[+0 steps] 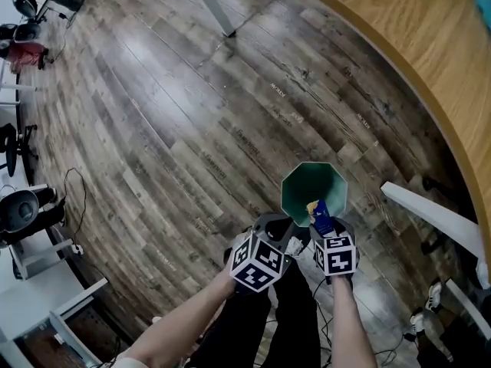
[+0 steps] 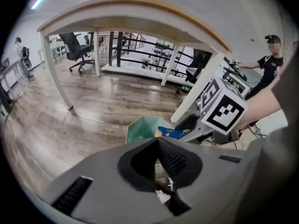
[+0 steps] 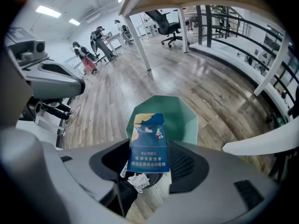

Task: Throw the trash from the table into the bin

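Right tongs (image 3: pixel 150 146) clamped on a blue packet (image 3: pixel 148 141) above the bin (image 3: pixel 186 120).
I see my left tongs (image 2: pixel 157 141) just beside them, jaws together and empty; the packet hangs over the green bin's near rim, and the bin stands on the wood floor (image 1: pixel 192 129).

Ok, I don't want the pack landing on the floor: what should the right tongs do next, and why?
Probably open the right tongs: they clamp the blue cigarette pack, and in the right gripper view and head view it lines up with the open mouth of the green bin.
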Action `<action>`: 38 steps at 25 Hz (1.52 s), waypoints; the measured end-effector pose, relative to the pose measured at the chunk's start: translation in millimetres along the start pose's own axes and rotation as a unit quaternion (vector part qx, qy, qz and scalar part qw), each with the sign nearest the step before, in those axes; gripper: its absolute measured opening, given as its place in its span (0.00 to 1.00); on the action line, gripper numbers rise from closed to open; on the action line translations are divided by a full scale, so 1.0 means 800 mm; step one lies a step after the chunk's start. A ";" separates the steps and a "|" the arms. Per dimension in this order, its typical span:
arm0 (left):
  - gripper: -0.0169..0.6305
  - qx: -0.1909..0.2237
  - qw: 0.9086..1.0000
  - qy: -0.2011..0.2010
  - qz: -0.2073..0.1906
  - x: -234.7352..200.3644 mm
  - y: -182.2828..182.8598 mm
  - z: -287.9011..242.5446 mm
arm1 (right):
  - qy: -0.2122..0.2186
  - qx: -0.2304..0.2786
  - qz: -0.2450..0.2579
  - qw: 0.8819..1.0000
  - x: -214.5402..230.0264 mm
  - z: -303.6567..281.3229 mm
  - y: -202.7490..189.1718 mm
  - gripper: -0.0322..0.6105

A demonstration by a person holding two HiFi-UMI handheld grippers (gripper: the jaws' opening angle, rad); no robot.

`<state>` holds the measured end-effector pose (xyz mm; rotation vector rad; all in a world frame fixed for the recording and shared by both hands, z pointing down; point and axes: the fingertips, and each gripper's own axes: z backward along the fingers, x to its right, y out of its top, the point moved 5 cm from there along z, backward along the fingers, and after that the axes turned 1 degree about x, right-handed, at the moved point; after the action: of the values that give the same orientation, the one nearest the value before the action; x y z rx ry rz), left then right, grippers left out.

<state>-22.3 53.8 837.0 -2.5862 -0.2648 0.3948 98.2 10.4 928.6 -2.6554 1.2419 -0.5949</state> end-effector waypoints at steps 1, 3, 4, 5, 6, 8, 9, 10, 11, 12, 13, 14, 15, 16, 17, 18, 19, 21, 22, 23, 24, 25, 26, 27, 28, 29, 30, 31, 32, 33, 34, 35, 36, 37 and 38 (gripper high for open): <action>0.07 -0.002 1.000 -0.002 -0.003 0.000 -0.005 -0.007 | -0.003 -0.003 -0.001 1.000 0.002 -0.010 -0.001 0.47; 0.07 -0.004 1.000 -0.006 -0.006 -0.002 -0.012 -0.020 | -0.009 -0.001 -0.009 1.000 0.004 -0.027 0.000 0.47; 0.07 -0.004 1.000 -0.008 -0.006 -0.004 -0.014 -0.024 | -0.014 0.002 -0.014 1.000 0.005 -0.034 0.003 0.48; 0.07 -0.003 1.000 -0.008 -0.005 -0.006 -0.016 -0.027 | -0.019 0.006 -0.018 1.000 0.005 -0.039 0.006 0.49; 0.07 -0.002 1.000 -0.009 -0.003 -0.008 -0.016 -0.029 | -0.026 0.011 -0.020 0.999 0.006 -0.043 0.010 0.49; 0.07 -0.001 1.000 -0.010 0.000 -0.011 -0.015 -0.030 | -0.035 0.022 -0.025 0.999 0.006 -0.044 0.020 0.55; 0.07 -0.001 1.000 -0.011 0.000 -0.013 -0.014 -0.029 | -0.036 0.028 -0.031 0.998 0.006 -0.042 0.024 0.57; 0.07 -0.001 1.000 -0.011 -0.001 -0.014 -0.012 -0.026 | -0.036 0.033 -0.038 0.998 0.006 -0.038 0.028 0.57; 0.07 -0.002 1.000 -0.012 -0.001 -0.014 -0.009 -0.021 | -0.037 0.039 -0.045 0.998 0.005 -0.033 0.030 0.57; 0.07 -0.003 1.000 -0.013 0.000 -0.015 -0.007 -0.015 | -0.038 0.042 -0.051 0.997 0.003 -0.026 0.031 0.57; 0.07 -0.003 1.000 -0.014 0.001 -0.015 -0.003 -0.008 | -0.039 0.045 -0.056 0.997 0.001 -0.019 0.032 0.57; 0.07 -0.003 1.000 -0.015 0.002 -0.015 0.000 0.000 | -0.040 0.047 -0.059 0.996 -0.002 -0.011 0.033 0.57; 0.07 -0.004 1.000 -0.015 0.003 -0.015 0.004 0.008 | -0.040 0.049 -0.061 0.996 -0.005 -0.002 0.034 0.57; 0.07 -0.004 1.000 -0.015 0.003 -0.014 0.009 0.016 | -0.039 0.051 -0.063 0.996 -0.009 0.007 0.035 0.57; 0.07 -0.004 1.000 -0.015 0.002 -0.014 0.014 0.024 | -0.037 0.053 -0.065 0.996 -0.012 0.016 0.037 0.57; 0.07 -0.004 1.000 -0.015 0.001 -0.013 0.020 0.032 | -0.036 0.058 -0.067 0.995 -0.016 0.026 0.040 0.55; 0.07 -0.004 1.000 -0.015 0.001 -0.013 0.026 0.039 | -0.035 0.063 -0.070 0.995 -0.020 0.037 0.043 0.48; 0.07 -0.002 1.000 -0.016 0.001 -0.012 0.039 0.054 | -0.034 0.075 -0.076 0.994 -0.026 0.058 0.051 0.47; 0.07 -0.001 1.000 -0.017 0.001 -0.010 0.046 0.060 | -0.035 0.081 -0.081 0.993 -0.030 0.069 0.054 0.46; 0.07 0.001 1.000 -0.018 0.004 -0.007 0.053 0.067 | -0.037 0.086 -0.086 0.992 -0.032 0.080 0.057 0.45; 0.07 0.002 1.000 -0.019 0.007 -0.003 0.059 0.075 | -0.039 0.093 -0.093 0.991 -0.036 0.092 0.060 0.41; 0.07 0.003 1.000 -0.021 0.012 0.001 0.065 0.082 | -0.040 0.102 -0.101 0.989 -0.039 0.105 0.063 0.37; 0.07 0.005 1.000 -0.022 0.016 0.005 0.071 0.090 | -0.040 0.114 -0.110 0.987 -0.043 0.119 0.066 0.33; 0.07 0.008 1.000 -0.022 0.019 0.009 0.078 0.098 | -0.041 0.125 -0.117 0.984 -0.046 0.133 0.070 0.28; 0.07 0.011 1.000 -0.022 0.020 0.013 0.084 0.107 | -0.044 0.135 -0.120 0.983 -0.049 0.147 0.073 0.24; 0.07 0.014 0.999 -0.021 0.020 0.017 0.090 0.116 | -0.049 0.142 -0.121 0.981 -0.052 0.162 0.076 0.20; 0.07 0.015 0.999 -0.021 0.021 0.021 0.094 0.126 | -0.054 0.147 -0.123 0.980 -0.056 0.176 0.077 0.15; 0.07 0.016 0.999 -0.020 0.022 0.027 0.097 0.137 | -0.057 0.149 -0.125 0.979 -0.060 0.191 0.077 0.11; 0.07 0.016 0.999 -0.019 0.024 0.032 0.100 0.149 | -0.059 0.151 -0.129 0.978 -0.066 0.206 0.077 0.09; 0.07 0.017 0.999 -0.018 0.026 0.038 0.103 0.161 | -0.060 0.154 -0.134 0.977 -0.071 0.222 0.077 0.06; 0.07 0.020 0.999 -0.018 0.030 0.042 0.107 0.172 | -0.058 0.162 -0.139 0.975 -0.076 0.239 0.079 0.04; 0.07 0.024 0.999 -0.019 0.034 0.047 0.112 0.182 | -0.054 0.175 -0.143 0.973 -0.081 0.255 0.083 0.04; 0.07 0.028 0.999 -0.020 0.038 0.050 0.117 0.191 | -0.049 0.190 -0.146 0.970 -0.086 0.270 0.087 0.04; 0.07 0.032 0.999 -0.021 0.039 0.054 0.122 0.199 | -0.046 0.202 -0.144 0.968 -0.091 0.285 0.090 0.04; 0.07 0.035 0.998 -0.022 0.038 0.058 0.127 0.208 | -0.048 0.208 -0.141 0.967 -0.096 0.299 0.093 0.04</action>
<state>-22.0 55.0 636.5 -2.5266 -0.1659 0.4792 100.4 13.5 667.1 -2.4737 0.6287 -0.6713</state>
